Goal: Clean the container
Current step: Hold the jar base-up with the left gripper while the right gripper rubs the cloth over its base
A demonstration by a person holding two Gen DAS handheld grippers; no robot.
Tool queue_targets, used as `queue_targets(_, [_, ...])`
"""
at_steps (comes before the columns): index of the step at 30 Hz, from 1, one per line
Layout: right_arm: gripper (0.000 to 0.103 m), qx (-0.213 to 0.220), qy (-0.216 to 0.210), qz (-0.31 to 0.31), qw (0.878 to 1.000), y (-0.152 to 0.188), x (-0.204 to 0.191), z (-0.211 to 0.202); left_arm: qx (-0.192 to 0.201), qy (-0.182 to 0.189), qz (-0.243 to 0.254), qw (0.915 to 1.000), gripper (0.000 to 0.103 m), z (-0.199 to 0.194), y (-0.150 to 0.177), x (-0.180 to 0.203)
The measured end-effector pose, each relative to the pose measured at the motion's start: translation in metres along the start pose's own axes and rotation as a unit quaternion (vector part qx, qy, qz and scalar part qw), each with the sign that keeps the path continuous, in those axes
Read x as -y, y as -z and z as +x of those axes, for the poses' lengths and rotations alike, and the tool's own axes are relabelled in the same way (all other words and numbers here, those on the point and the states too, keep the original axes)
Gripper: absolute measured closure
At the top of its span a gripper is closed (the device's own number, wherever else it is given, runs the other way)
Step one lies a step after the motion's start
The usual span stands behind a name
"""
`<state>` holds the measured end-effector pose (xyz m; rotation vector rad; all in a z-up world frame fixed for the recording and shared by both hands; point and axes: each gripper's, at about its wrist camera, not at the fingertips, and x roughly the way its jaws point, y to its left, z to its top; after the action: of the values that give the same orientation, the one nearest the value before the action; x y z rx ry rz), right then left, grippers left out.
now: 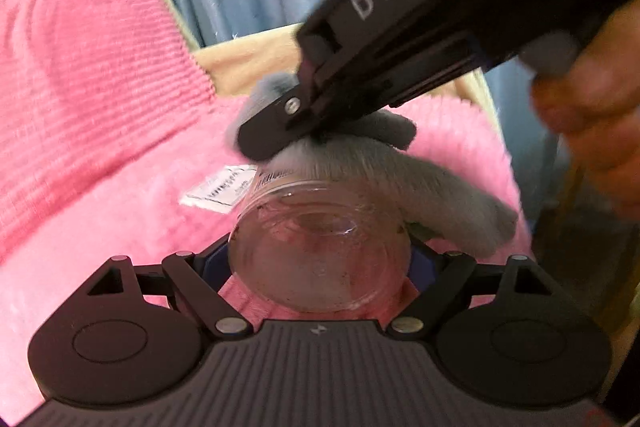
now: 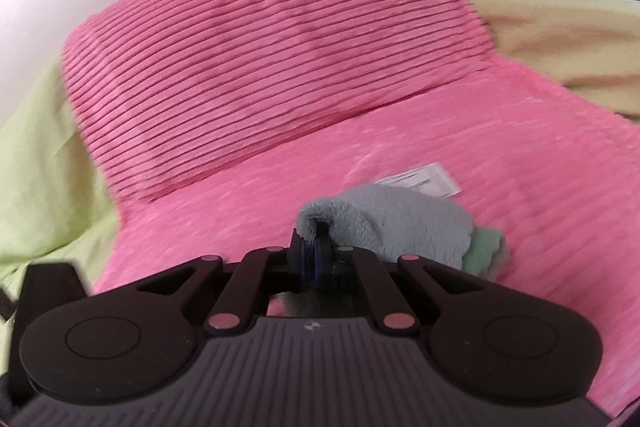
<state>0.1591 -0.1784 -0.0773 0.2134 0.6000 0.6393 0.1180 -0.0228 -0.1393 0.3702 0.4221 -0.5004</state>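
The clear jar point(image 1: 320, 247) is clamped in the left gripper point(image 1: 320, 267) while a grey cloth point(image 1: 360, 155), pinched by the right gripper point(image 2: 316, 247), is pressed on it, so it could be levered loose

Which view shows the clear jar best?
The left wrist view: the clear jar sits held between the left tool's fingers, grey cloth over its far end. The right wrist view shows only cloth, no jar.
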Motion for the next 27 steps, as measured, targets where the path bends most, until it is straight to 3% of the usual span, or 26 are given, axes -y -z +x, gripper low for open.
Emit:
queue_targets(7, [0.102,0.001,0.003,0.001,1.000,0.002,0.000,0.001,0.000,0.000,0.000,1.0000,0.017,0.000,0.000,-0.002])
queue_targets(17, [0.102,0.010,0.027,0.008,1.000,0.001,0.005,0.011,0.004,0.050,-0.095,0.9942,0.017,-0.004,0.003,-0.028])
queue_targets(22, [0.102,0.013,0.037,0.011,0.999,0.000,0.007,0.014,0.007,0.030,-0.060,0.9977,0.018,-0.006,0.002,-0.020])
queue_targets(27, [0.102,0.000,0.000,-0.016,1.000,0.007,-0.015,-0.001,0.000,-0.011,0.014,0.9998,0.017,-0.006,0.002,-0.005])
